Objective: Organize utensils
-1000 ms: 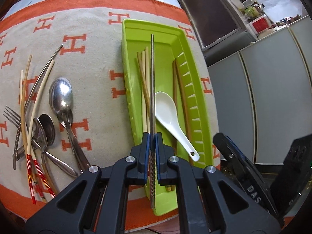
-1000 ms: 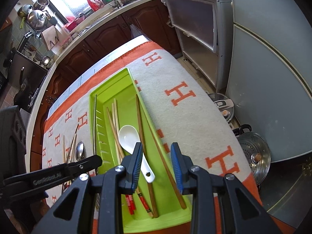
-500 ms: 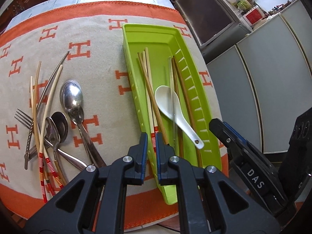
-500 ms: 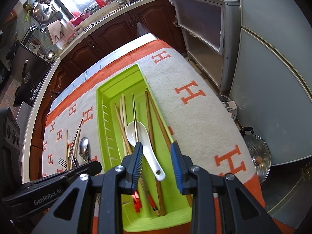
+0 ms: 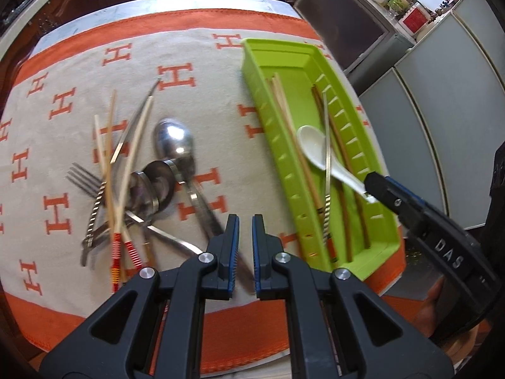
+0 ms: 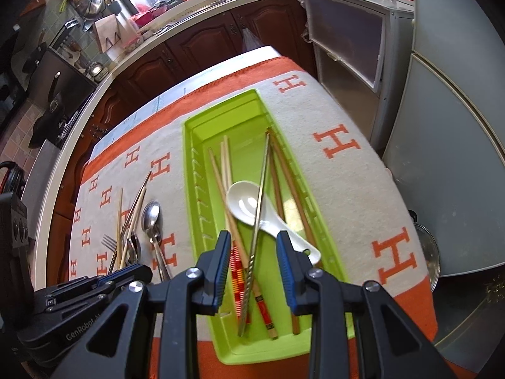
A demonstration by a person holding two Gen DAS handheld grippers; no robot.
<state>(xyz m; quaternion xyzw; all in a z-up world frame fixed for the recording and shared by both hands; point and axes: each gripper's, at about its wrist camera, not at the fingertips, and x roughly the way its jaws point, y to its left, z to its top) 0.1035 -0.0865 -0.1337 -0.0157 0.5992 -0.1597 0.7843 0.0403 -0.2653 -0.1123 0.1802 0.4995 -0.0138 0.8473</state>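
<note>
Cloth (image 5: 221,120): a beige woven cover with orange H marks and an orange border is spread under both tools.
Tray (image 6: 192,189): a long, bright green plastic box with ribbed side walls is seen directly under and ahead of the right gripper (image 6: 254,265), and to the right of the left gripper (image 5: 244,249).
Tray contents: pale wooden chopsticks (image 6: 225,170), dark brown chopsticks (image 6: 288,186), a glossy white ceramic spoon (image 6: 249,205) and a thin metal chopstick (image 6: 260,195) with a twisted grip end are held inside; the metal one is laid across the spoon's bowl.
Loose pile: shiny steel spoons (image 5: 173,145), a fork (image 5: 82,178) and pale chopsticks with red-banded ends (image 5: 126,170) are heaped in a tangle on the cloth, ahead and left of the left gripper.
Left gripper: black, with blue ridged pads; the jaws are seen drawn nearly together with nothing between them, pointed steeply down over bare cloth between pile and tray.
Right gripper: the jaws are held partly apart and empty above the tray's near end, tilted downward; its tip is seen by the spoon's handle in the left view.
</note>
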